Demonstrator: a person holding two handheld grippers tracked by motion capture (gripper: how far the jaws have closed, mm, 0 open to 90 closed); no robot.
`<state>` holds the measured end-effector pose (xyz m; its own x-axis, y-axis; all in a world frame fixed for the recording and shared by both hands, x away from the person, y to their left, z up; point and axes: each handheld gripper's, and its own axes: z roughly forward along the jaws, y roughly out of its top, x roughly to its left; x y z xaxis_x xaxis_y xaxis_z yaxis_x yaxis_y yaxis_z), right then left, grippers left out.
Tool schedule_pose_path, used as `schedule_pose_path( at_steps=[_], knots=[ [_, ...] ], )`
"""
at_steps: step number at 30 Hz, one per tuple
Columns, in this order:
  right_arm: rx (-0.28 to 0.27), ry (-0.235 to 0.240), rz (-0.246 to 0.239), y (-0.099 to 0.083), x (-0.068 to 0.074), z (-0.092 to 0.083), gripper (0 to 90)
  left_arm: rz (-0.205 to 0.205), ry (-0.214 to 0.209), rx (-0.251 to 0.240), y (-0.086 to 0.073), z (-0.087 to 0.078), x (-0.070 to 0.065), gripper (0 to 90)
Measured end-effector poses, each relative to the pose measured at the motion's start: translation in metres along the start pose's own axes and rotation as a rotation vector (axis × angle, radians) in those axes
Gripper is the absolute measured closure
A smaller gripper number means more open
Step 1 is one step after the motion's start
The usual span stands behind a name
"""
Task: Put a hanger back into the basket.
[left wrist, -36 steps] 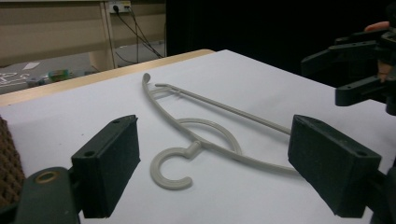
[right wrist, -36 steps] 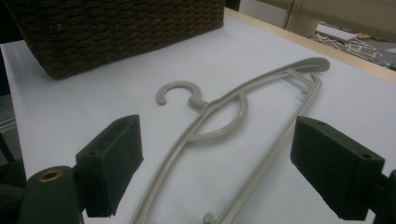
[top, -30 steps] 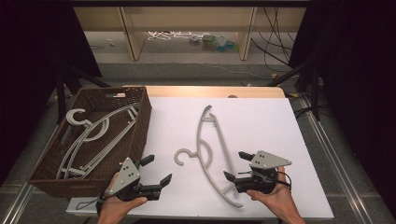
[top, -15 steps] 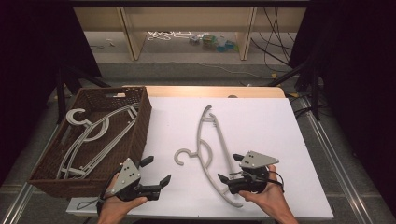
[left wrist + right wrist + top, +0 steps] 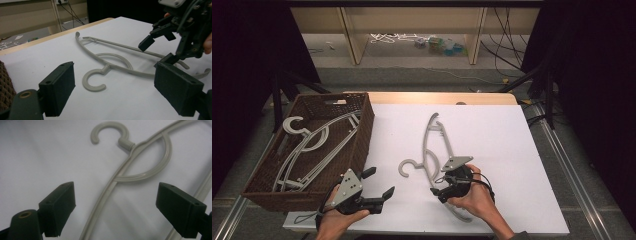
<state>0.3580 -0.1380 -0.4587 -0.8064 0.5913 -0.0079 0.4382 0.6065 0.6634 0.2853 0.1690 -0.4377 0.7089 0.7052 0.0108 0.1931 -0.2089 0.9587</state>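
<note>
R gripper (image 5: 443,191) hangs w/ jaws spread over the grey hanger (image 5: 435,150) lying mid-table toward the near edge, L gripper (image 5: 379,186) also released nearby; risk: pads closing off-centre may skid the thin arm away.

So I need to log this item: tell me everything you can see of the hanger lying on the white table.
The hanger looks like pale grey plastic: a round open hook, a curved shoulder arm with an inner half-loop, and a thin straight bar. It lies flat on the white table, right of the basket. The right tongs hover open astride its arm; contact is unclear.
</note>
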Motion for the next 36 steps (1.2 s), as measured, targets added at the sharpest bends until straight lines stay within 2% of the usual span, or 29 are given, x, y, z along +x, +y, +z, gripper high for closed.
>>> schedule_pose_path(
  at_steps=[1, 3, 7, 9, 13, 14, 18, 22, 23, 24, 25, 26, 27, 30, 31, 36],
  knots=[
    [0.022, 0.008, 0.005, 0.002, -0.001, 0.002, 18.5, -0.008, -0.001, 0.0, 0.0, 0.0, 0.0, 16.8],
    [0.054, 0.006, 0.007, 0.004, -0.002, 0.006, 19.3, 0.011, -0.007, -0.007, 0.0, 0.002, 0.002, 16.8],
    [0.088, 0.019, 0.009, 0.008, 0.0, 0.014, 24.0, 0.014, 0.001, 0.001, 0.0, 0.001, 0.001, 16.9],
    [0.115, 0.03, -0.001, 0.01, 0.001, 0.018, 29.2, -0.005, 0.003, 0.011, -0.001, 0.001, 0.0, 17.0],
    [0.161, 0.046, -0.008, 0.012, 0.002, 0.023, 39.4, -0.005, -0.002, -0.008, 0.0, 0.001, 0.001, 17.2],
    [0.169, 0.047, -0.011, 0.012, 0.001, 0.024, 41.5, -0.002, 0.004, 0.006, -0.001, 0.001, 0.001, 17.3],
    [0.205, 0.052, -0.015, 0.013, 0.002, 0.03, 47.4, -0.003, 0.004, -0.001, 0.0, 0.001, 0.001, 17.5],
    [0.249, 0.035, -0.035, 0.018, 0.004, 0.032, 48.8, 0.012, 0.001, 0.011, 0.0, 0.001, 0.001, 17.7],
    [0.253, 0.036, -0.046, 0.019, 0.004, 0.032, 49.2, 0.003, 0.002, 0.006, 0.0, 0.001, 0.0, 17.8],
    [0.266, 0.032, -0.037, 0.02, 0.004, 0.032, 49.7, 0.006, 0.001, 0.007, 0.0, 0.001, 0.0, 17.9],
    [0.271, 0.034, -0.035, 0.021, 0.005, 0.033, 50.1, 0.025, -0.002, 0.016, -0.001, 0.002, 0.001, 17.9],
    [0.277, 0.033, -0.044, 0.022, 0.004, 0.034, 50.3, -0.004, -0.004, 0.013, -0.002, 0.002, -0.001, 17.9],
    [0.287, 0.034, -0.042, 0.023, 0.004, 0.033, 50.9, 0.013, 0.0, 0.017, -0.001, 0.001, 0.0, 17.9],
    [0.3, 0.035, -0.046, 0.025, 0.004, 0.034, 52.9, 0.0, -0.006, 0.007, -0.001, 0.003, 0.0, 18.2],
    [0.304, 0.035, -0.048, 0.026, 0.003, 0.034, 53.4, 0.013, 0.002, 0.021, -0.002, 0.002, 0.0, 18.1],
    [0.314, 0.026, -0.052, 0.027, 0.005, 0.034, 56.2, 0.011, 0.003, 0.025, -0.002, 0.003, -0.001, 18.3]
  ],
)
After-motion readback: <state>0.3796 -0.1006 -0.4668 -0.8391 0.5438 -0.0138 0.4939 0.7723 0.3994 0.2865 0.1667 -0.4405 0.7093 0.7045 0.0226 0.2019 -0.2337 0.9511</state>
